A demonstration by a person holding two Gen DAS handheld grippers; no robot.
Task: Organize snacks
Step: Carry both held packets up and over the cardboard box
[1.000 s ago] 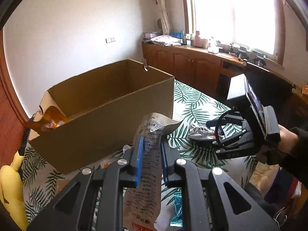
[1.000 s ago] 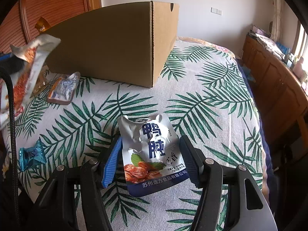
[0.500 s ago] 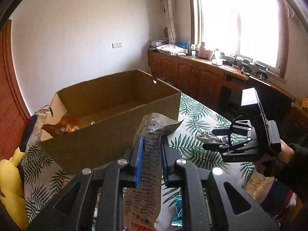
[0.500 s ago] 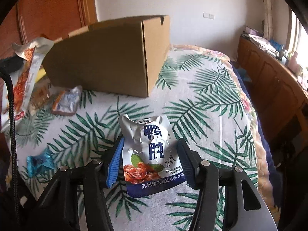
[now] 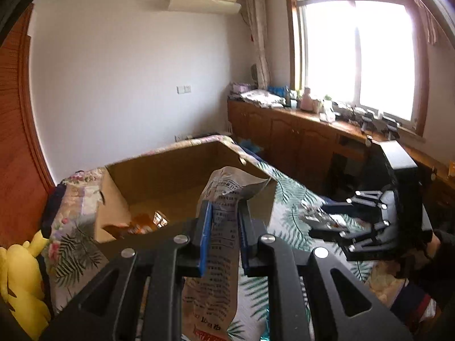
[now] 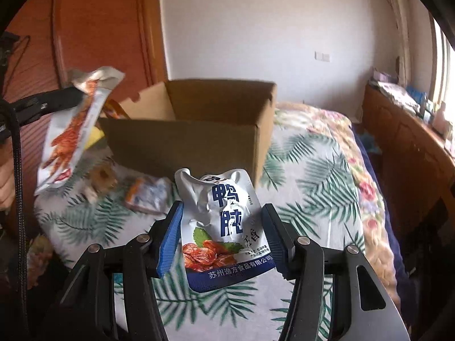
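Left gripper (image 5: 224, 236) clamped on a tall packet (image 5: 220, 244), held upright above the near wall of the box (image 5: 182, 176); orange snack (image 5: 136, 226) lies inside, ahead-left of the tips. Right gripper (image 6: 223, 233) pinches a silver pouch (image 6: 224, 227) by both edges, above the leaf-print cloth (image 6: 310, 187), box straight ahead. Small wrapped snack (image 6: 148, 196) on cloth, ahead-left of right fingers.

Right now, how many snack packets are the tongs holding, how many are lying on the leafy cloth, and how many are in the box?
Held in tongs: 2, a long white packet with an orange picture and a silver-blue pouch with blue writing.
Lying on the leaf-print cloth: 2, a small silver-orange packet and a blurry brownish packet.
Inside the brown cardboard box: 1, an orange packet.
Total: 5.
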